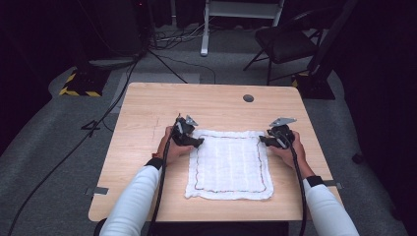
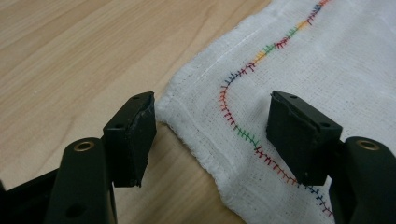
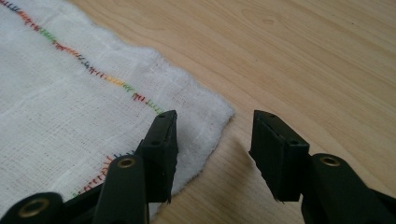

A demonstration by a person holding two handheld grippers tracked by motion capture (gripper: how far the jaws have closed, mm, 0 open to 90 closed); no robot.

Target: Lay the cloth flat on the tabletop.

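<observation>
Cloth (image 1: 230,164) flat on the tabletop (image 1: 147,113), roughly centred, coloured stitching (image 2: 243,70) running just inside its hem. Left gripper (image 1: 186,133) at the far left corner, right gripper (image 1: 278,135) at the far right corner — both low, close to the wood. Jaws spread wide on each; nothing pinched yet. In the left gripper view, corner (image 2: 170,105) between the jaws, one pad over bare wood, the other over the weave. In the right gripper view, corner (image 3: 224,114) likewise in the gap, one pad over the cloth edge, the other over wood.

Step in hand, by the look of it: lining up to take both far corners, probably for a fold toward the near edge. Next move calls for lowering until the pads bracket the hem, then closing on both corners together — enough bite to catch the thin weave rather than slide off it.
</observation>
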